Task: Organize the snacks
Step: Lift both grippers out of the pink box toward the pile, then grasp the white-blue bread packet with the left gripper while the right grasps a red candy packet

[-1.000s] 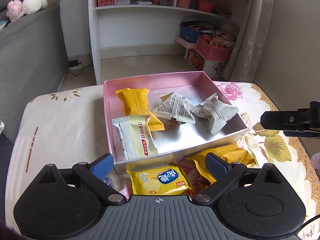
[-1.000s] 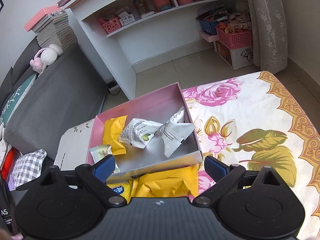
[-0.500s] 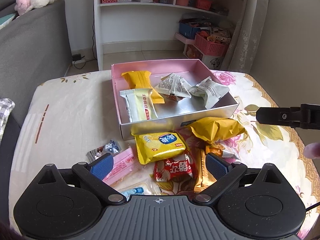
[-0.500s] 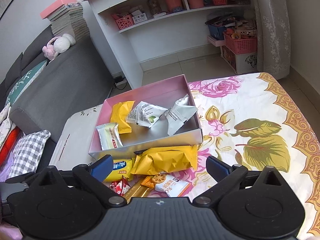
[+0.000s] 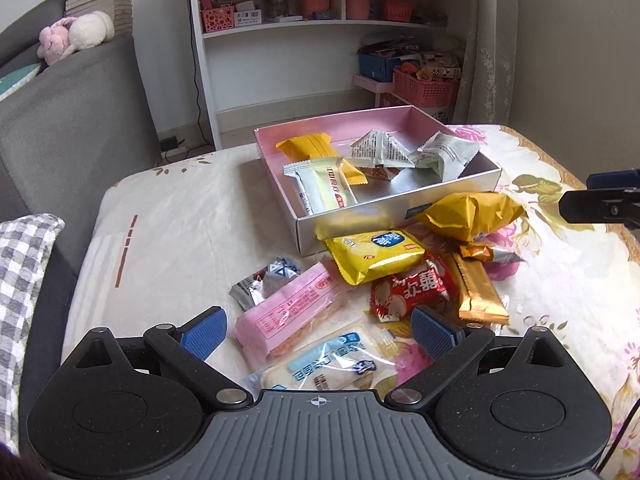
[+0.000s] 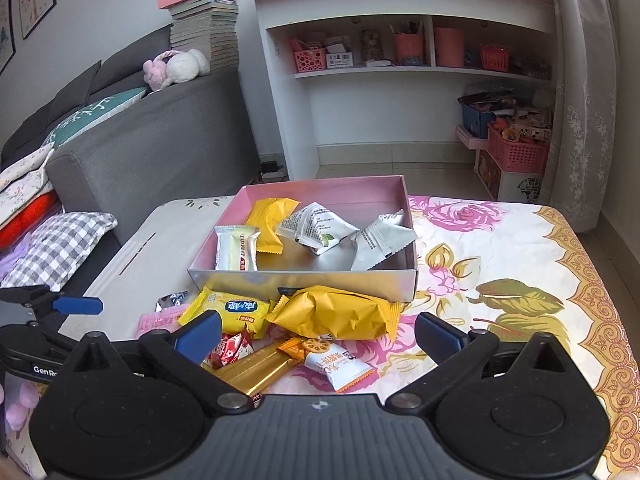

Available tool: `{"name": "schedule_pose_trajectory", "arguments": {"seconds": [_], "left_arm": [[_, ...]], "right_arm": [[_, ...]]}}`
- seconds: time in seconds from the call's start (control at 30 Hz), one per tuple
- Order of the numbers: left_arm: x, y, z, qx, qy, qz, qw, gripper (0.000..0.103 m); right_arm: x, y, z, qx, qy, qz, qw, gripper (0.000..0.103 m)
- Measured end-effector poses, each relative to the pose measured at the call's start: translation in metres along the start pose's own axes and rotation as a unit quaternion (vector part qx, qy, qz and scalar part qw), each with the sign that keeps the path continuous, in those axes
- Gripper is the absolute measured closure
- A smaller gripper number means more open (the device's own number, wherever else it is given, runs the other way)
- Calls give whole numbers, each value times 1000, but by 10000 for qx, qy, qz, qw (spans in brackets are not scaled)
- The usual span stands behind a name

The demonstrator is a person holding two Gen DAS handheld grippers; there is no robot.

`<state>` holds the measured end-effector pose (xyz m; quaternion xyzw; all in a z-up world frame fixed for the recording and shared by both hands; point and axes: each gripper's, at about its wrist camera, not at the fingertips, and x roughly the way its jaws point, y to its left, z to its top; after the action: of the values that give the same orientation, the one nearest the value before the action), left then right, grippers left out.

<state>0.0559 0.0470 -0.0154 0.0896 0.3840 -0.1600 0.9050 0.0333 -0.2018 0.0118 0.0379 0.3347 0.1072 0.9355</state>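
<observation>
The right tool (image 6: 318, 330) hangs with jaws opening and nothing between them, presumably readying a pick; the left tool (image 5: 320, 330) is spread empty too. Loose snacks (image 5: 376, 254) lie heaped on the table (image 5: 172, 216) just ahead, against the pink box (image 6: 304, 280) holding four.

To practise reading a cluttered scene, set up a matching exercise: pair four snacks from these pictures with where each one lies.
Column A
1. pale green bar
2. big crumpled yellow bag
3. pink packet
4. gold stick

Column B
a. on the cloth, against the outside of the pink box's near wall
b. inside the box
c. on the cloth, beside the red packet
d. on the cloth, next to a small silver packet

Pairs: 1-b, 2-a, 3-d, 4-c
</observation>
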Motion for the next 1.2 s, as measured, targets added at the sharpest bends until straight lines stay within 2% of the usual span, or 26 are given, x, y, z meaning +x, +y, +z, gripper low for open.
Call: {"name": "schedule_pose_trajectory", "arguments": {"seconds": [0.2,0.33,0.47,0.6,0.77,0.87,1.03,1.13,1.2], "left_arm": [[14,2,-16,804,43,51,9967,3],[22,8,-26,1119,-2,-318,9932,3],[25,13,-29,1124,-25,-705,9912,3],[29,13,-28,1078,71,-888,9902,4],[34,14,-27,990,406,-1124,9879,5],[33,13,-29,992,660,-1372,9834,5],[29,9,-34,1020,1032,-1942,9702,5],[26,2,-35,1203,916,-1720,9734,5],[28,2,-33,1148,871,-1570,9770,6]], "right_arm": [[7,10,-12,-299,136,95,9994,7],[16,21,-22,-506,294,265,9979,7],[25,38,-37,-808,595,655,9928,7],[32,53,-48,-1128,811,868,9865,7],[40,62,-60,-1335,1065,999,9802,7],[45,65,-66,-1469,1214,989,9767,7],[51,64,-75,-1583,1417,926,9728,7],[53,65,-79,-1671,1465,884,9710,7],[53,66,-80,-1777,1443,865,9696,7]]}}
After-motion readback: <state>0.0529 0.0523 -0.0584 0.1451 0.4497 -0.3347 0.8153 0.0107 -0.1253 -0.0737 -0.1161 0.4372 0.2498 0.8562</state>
